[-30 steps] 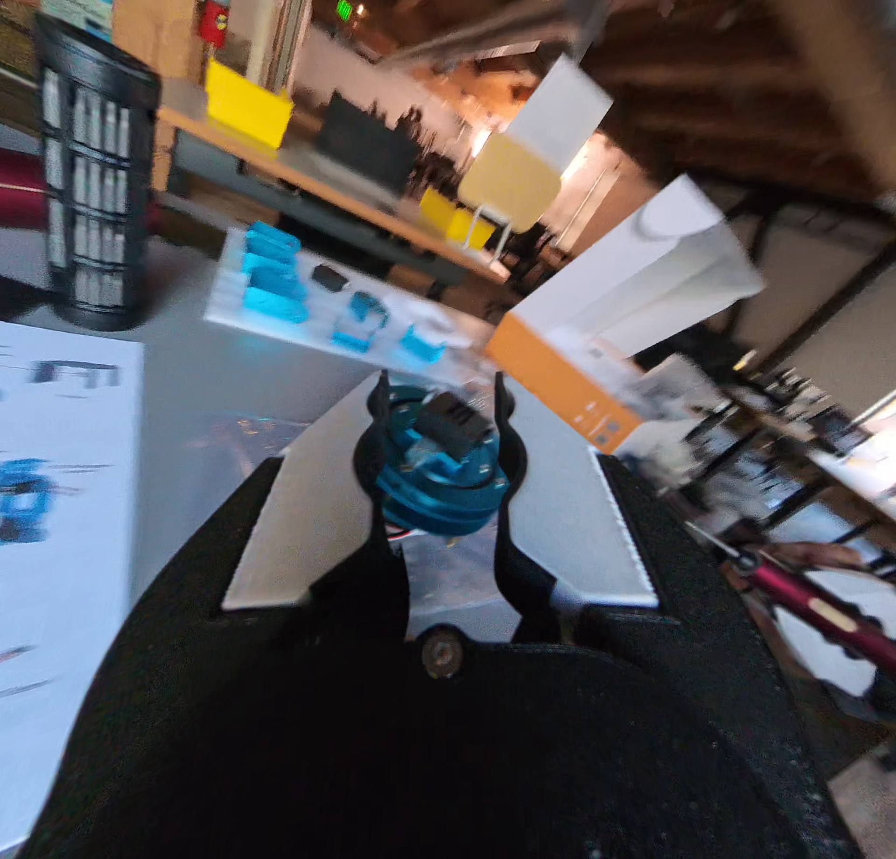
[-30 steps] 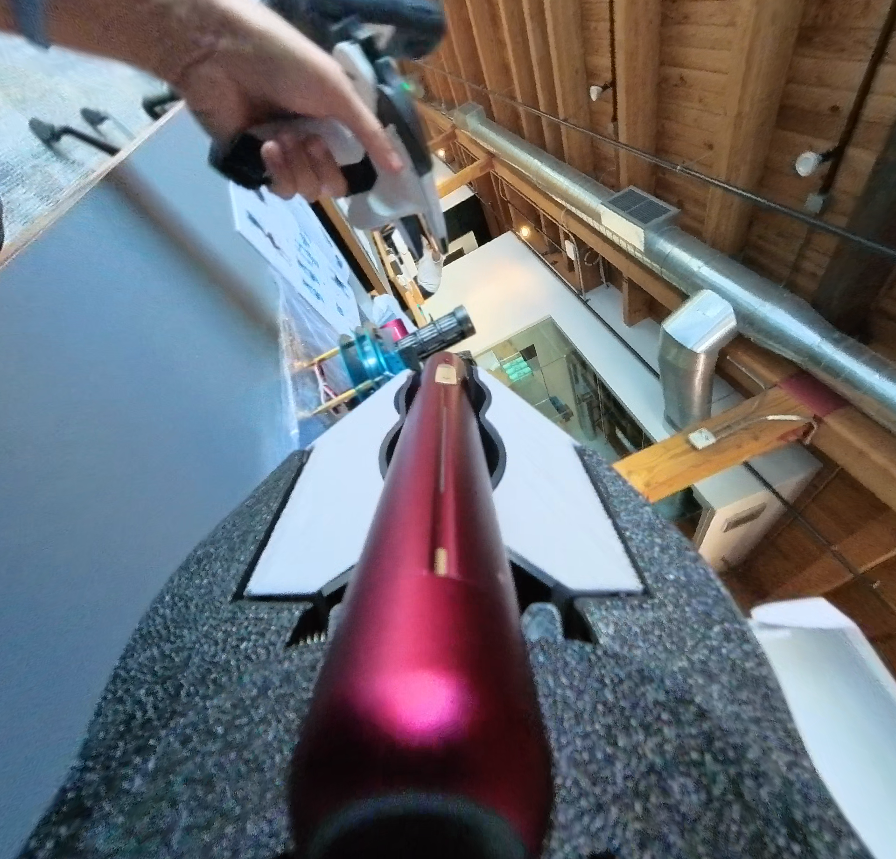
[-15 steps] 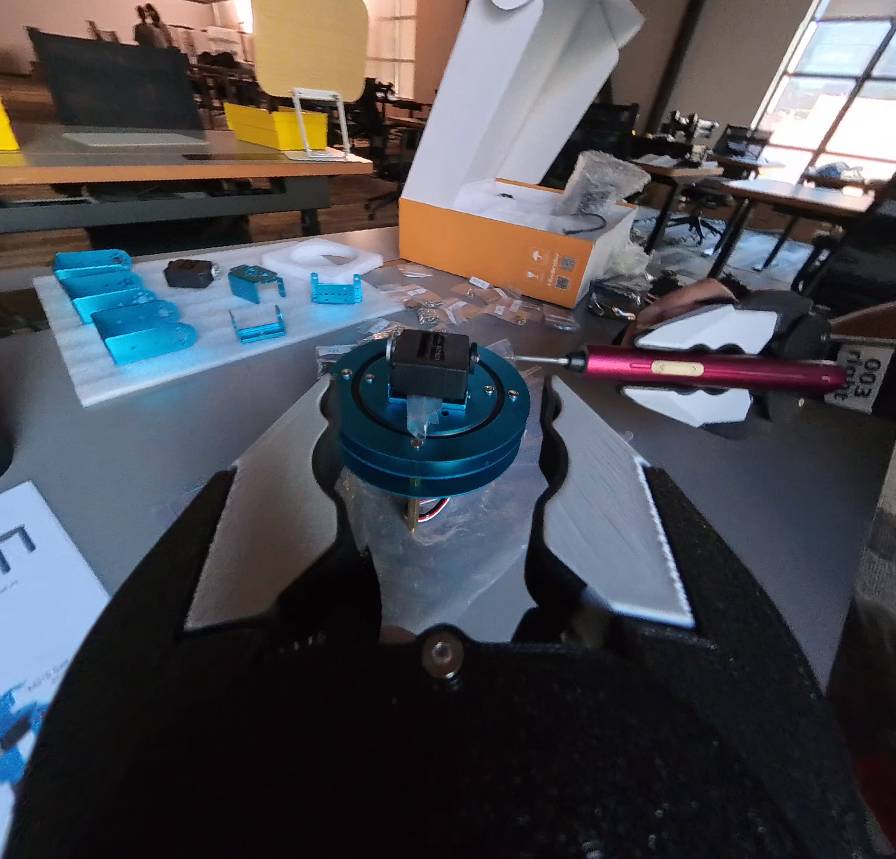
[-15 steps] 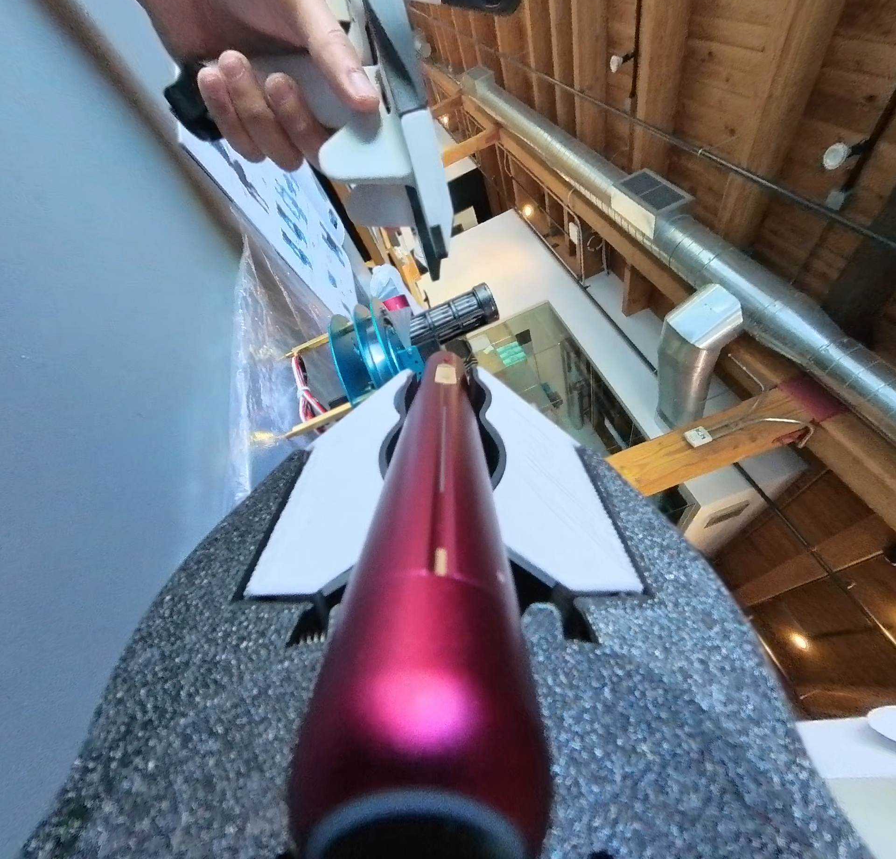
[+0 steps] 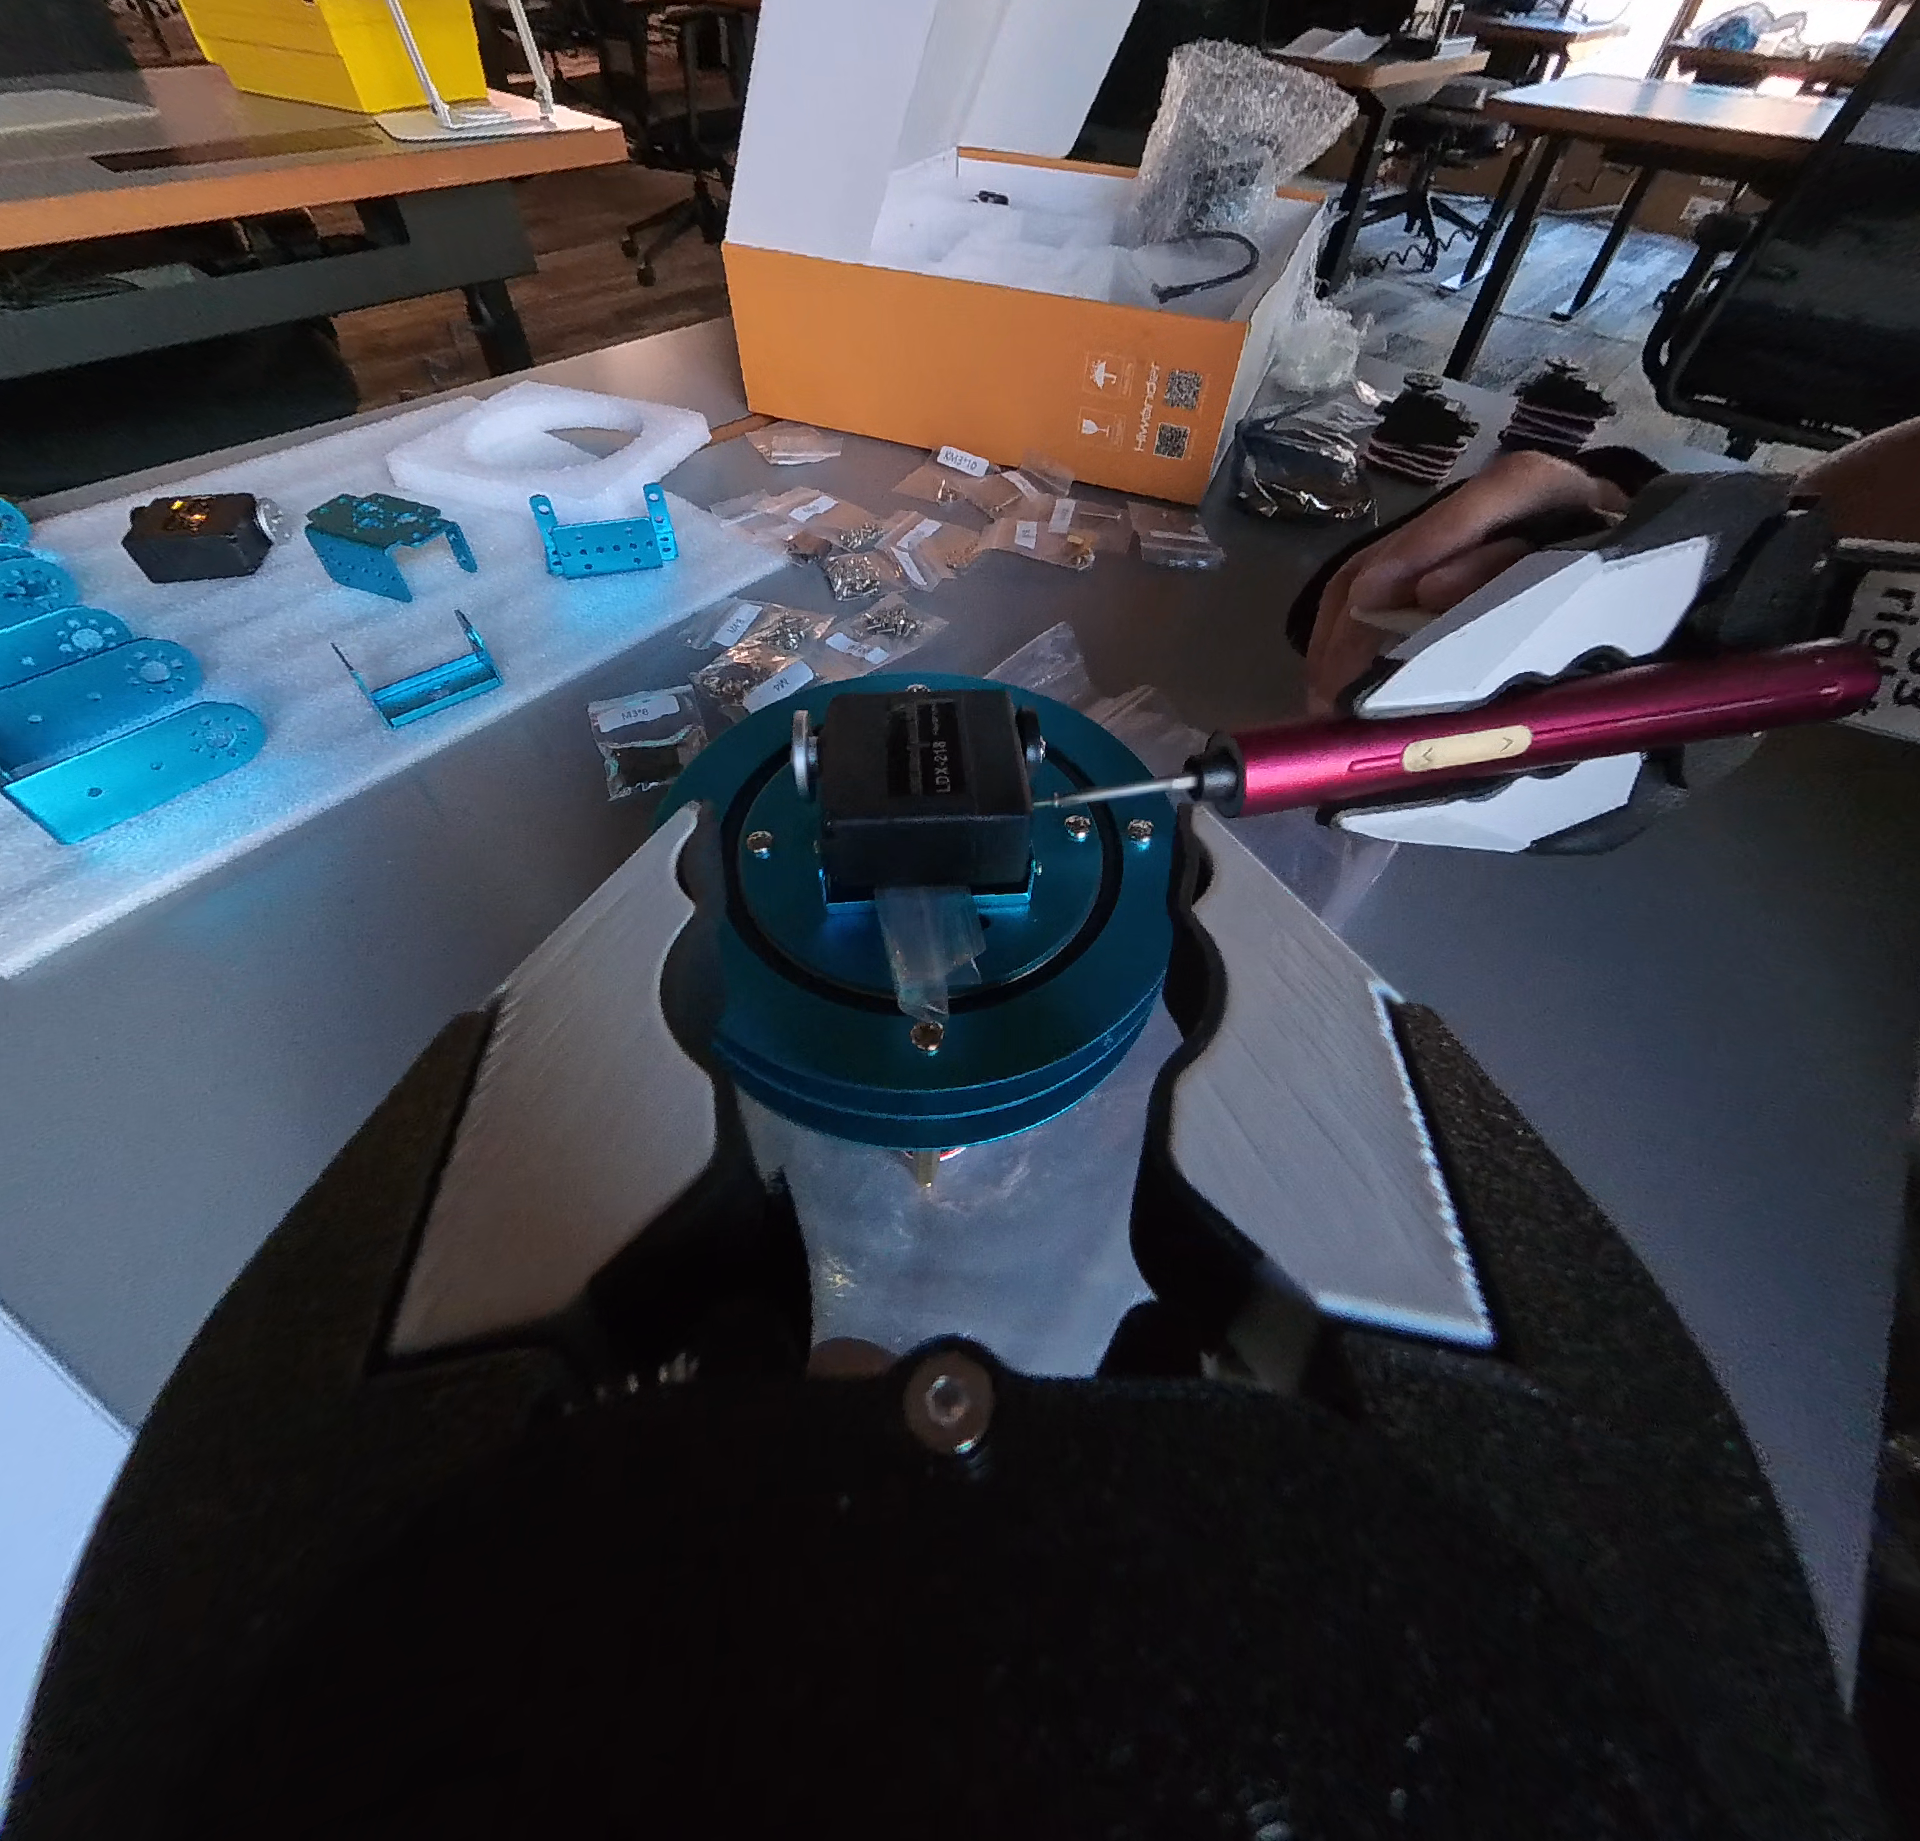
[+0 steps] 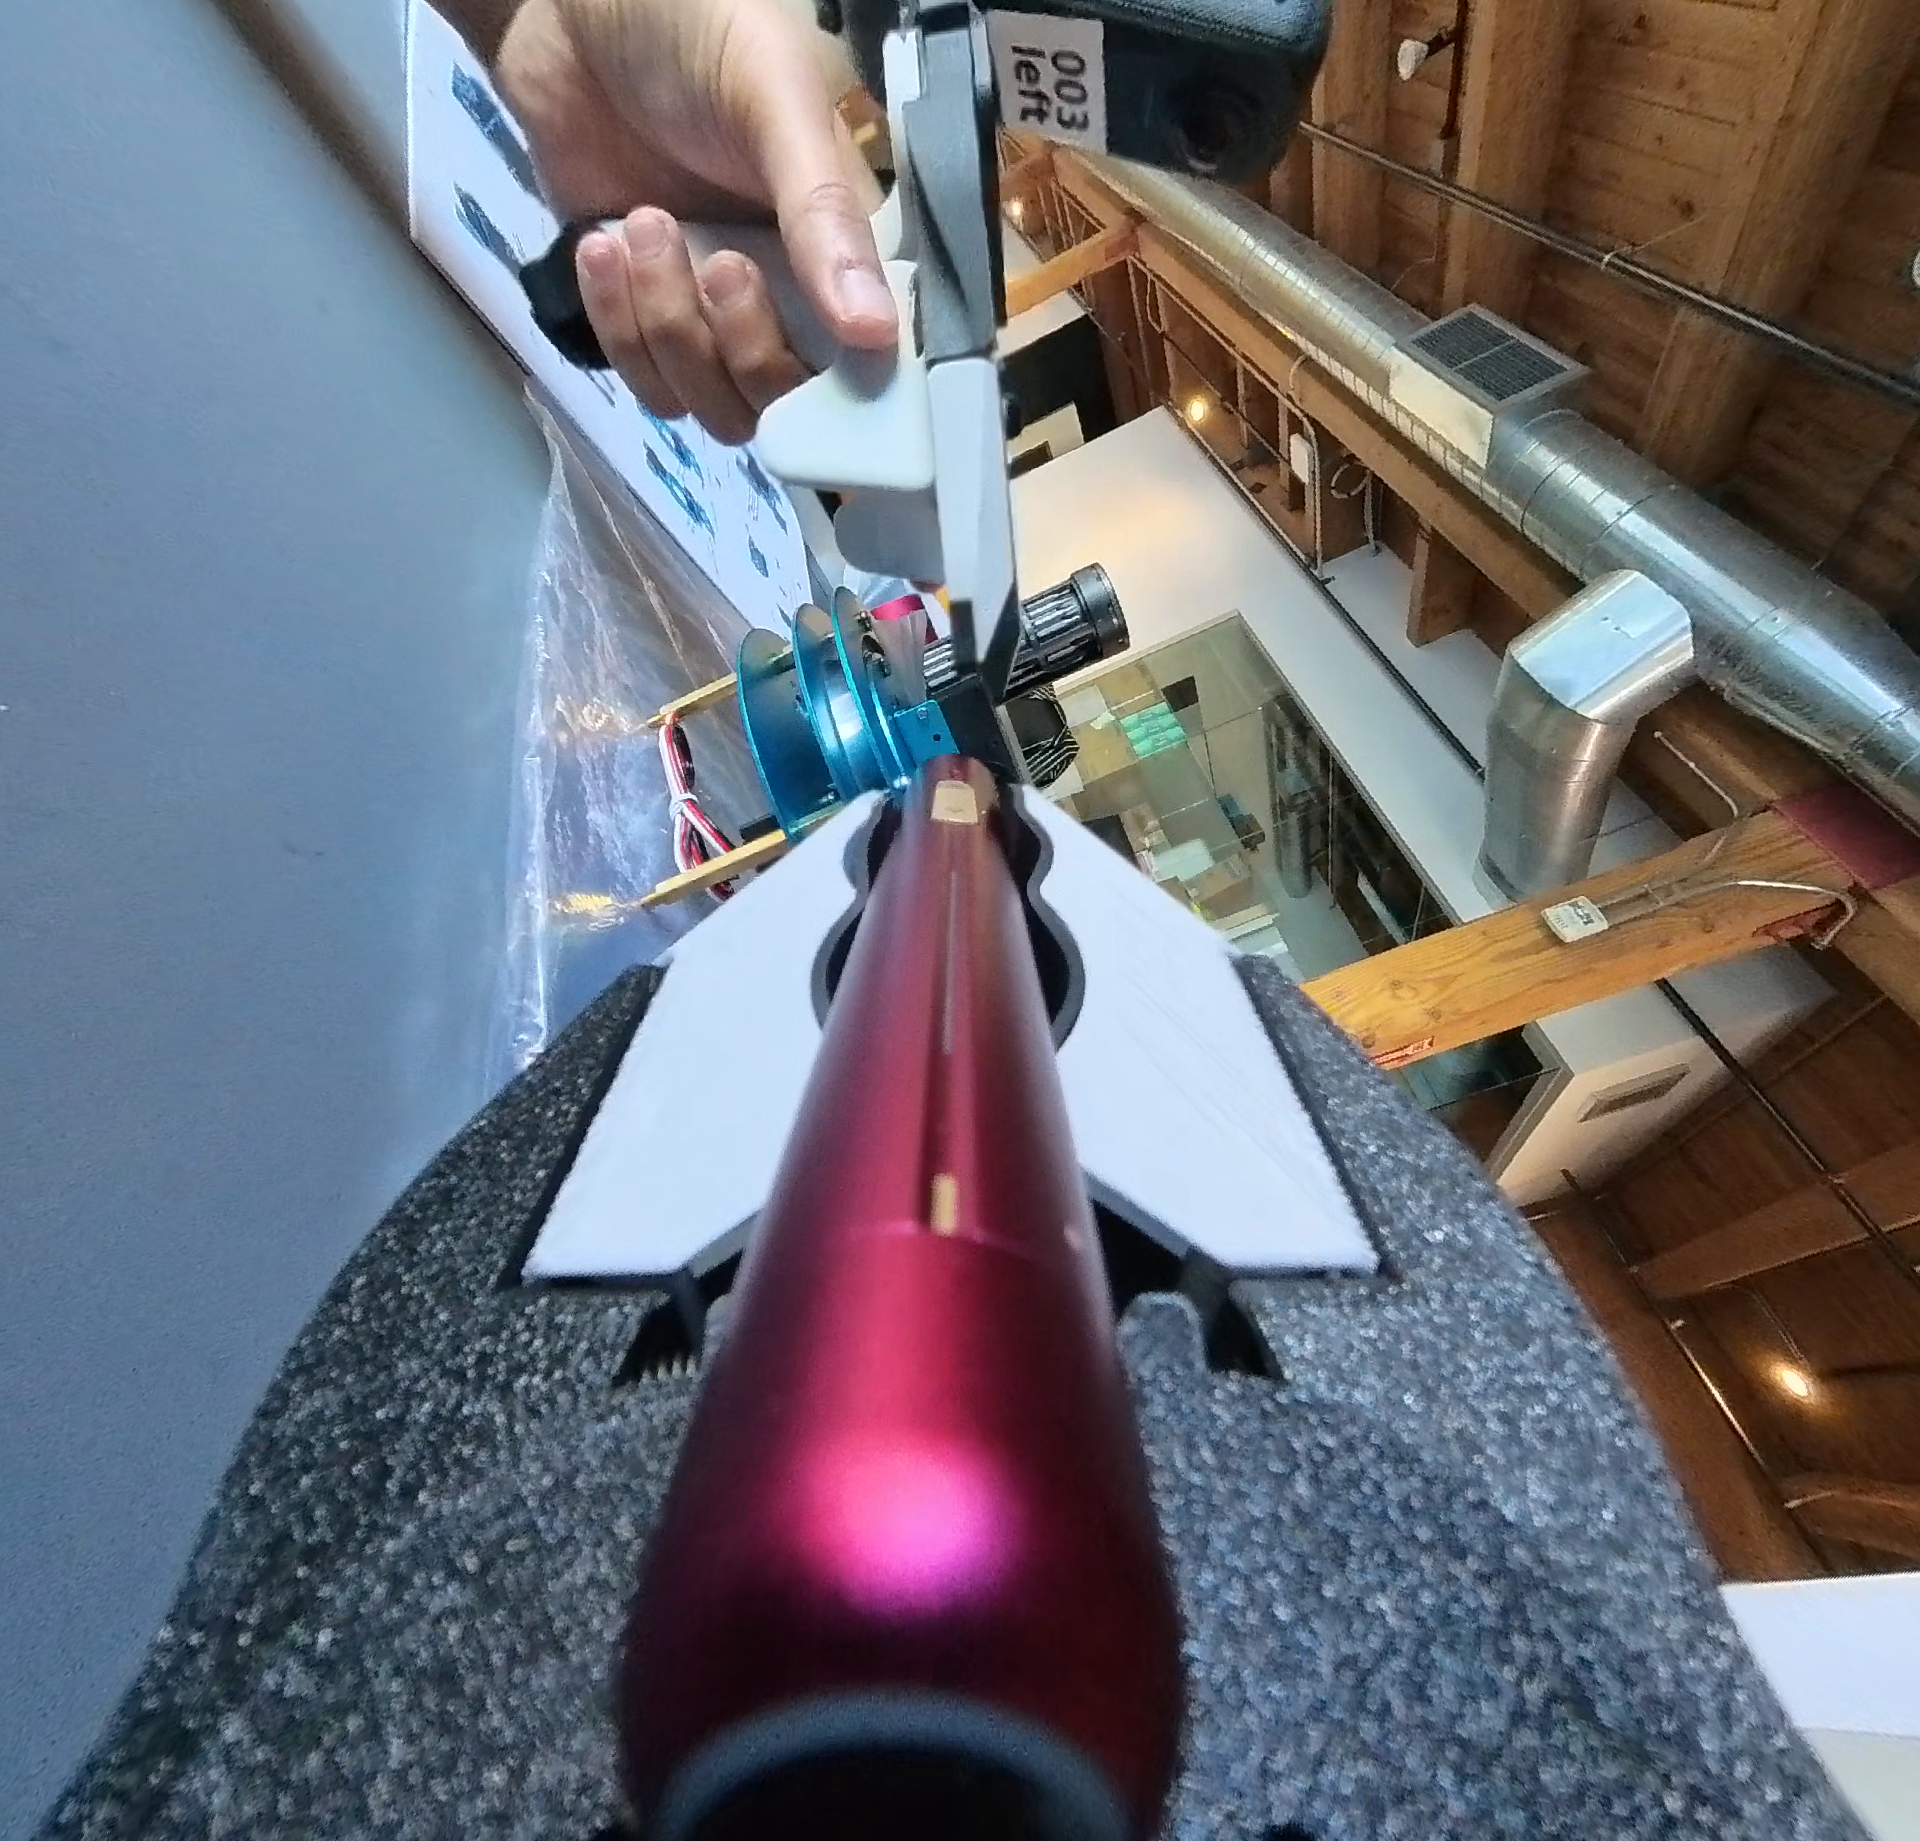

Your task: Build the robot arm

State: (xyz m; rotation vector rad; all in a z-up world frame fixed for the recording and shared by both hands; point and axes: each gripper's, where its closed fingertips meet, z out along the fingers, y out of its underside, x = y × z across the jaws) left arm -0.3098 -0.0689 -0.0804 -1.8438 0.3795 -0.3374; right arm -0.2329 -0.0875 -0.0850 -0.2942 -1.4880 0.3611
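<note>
The left gripper (image 5: 925, 970) is seen nearest, its two white fingers (image 5: 582, 1043) closed on the rim of a blue round base (image 5: 914, 960), which is held above the grey table (image 5: 1558, 1064). On this base a black servo (image 5: 920, 783) is mounted. From the right, a magenta electric screwdriver (image 5: 1507, 747) is clamped in the right gripper (image 6: 940, 804), and its thin bit (image 5: 1117, 792) is touching the right side of the servo. If the bit is not seated well, it may slip and scratch the servo, or the base may turn between the fingers. Farther away, small bags of screws (image 5: 831, 596) are scattered, blue brackets (image 5: 104, 711) are laid on white foam at the left, and an open orange box (image 5: 987, 357) is standing at the far side.
</note>
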